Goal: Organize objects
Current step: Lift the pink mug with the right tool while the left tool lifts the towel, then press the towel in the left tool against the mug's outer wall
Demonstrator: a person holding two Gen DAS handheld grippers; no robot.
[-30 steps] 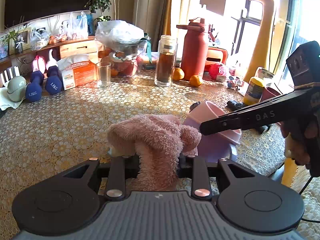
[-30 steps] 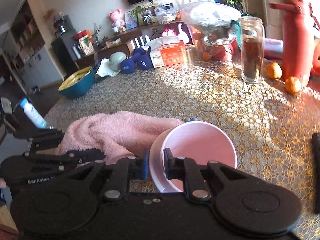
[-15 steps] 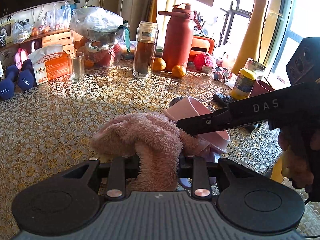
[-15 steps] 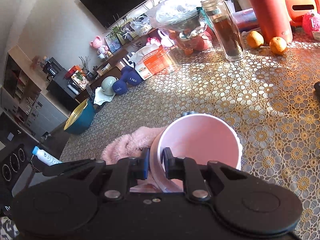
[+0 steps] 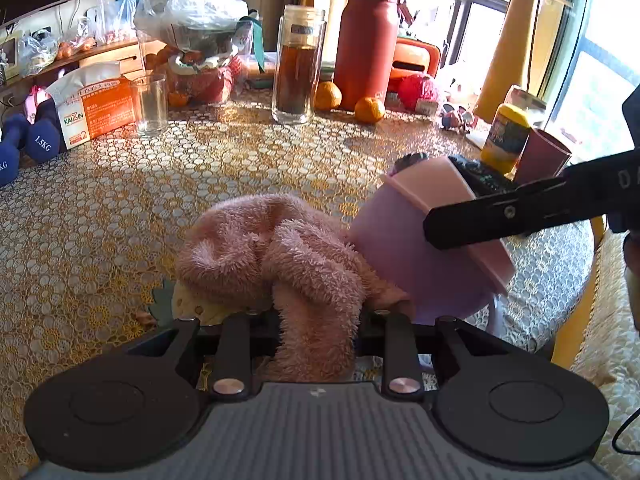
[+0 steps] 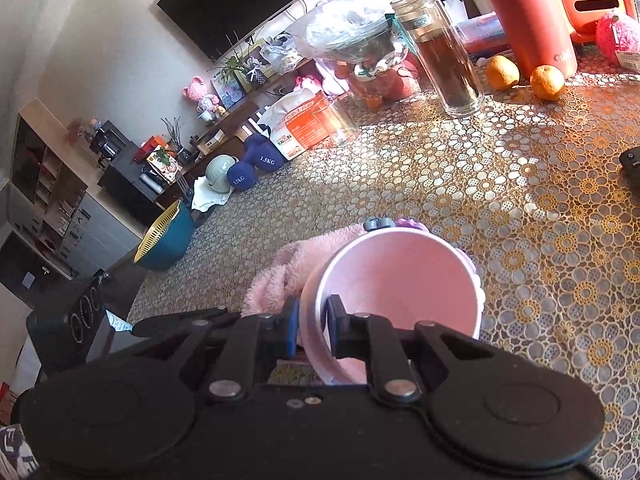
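Note:
My left gripper (image 5: 316, 320) is shut on a fluffy pink towel (image 5: 272, 252), which bunches over the lace tablecloth just in front of it. My right gripper (image 6: 314, 328) is shut on the rim of a pink cup (image 6: 400, 292), one finger inside and one outside. The cup is tilted on its side in the air, its mouth turned toward the right gripper. In the left wrist view the cup (image 5: 424, 240) hangs right of the towel and touches it, with the right gripper's finger (image 5: 500, 216) across it. The towel also shows in the right wrist view (image 6: 288, 268), left of the cup.
At the back stand a tea jar (image 5: 298, 68), a red thermos (image 5: 366, 40), two oranges (image 5: 370, 110), an empty glass (image 5: 150, 106), an orange tissue box (image 5: 96, 106) and blue dumbbells (image 5: 40, 136). A yellow-lidded jar (image 5: 506, 136) and dark red cup (image 5: 542, 158) stand at right.
The right gripper has lifted and tipped the pink cup further onto its side, beside the towel. The left gripper still holds the towel and its view has swung right.

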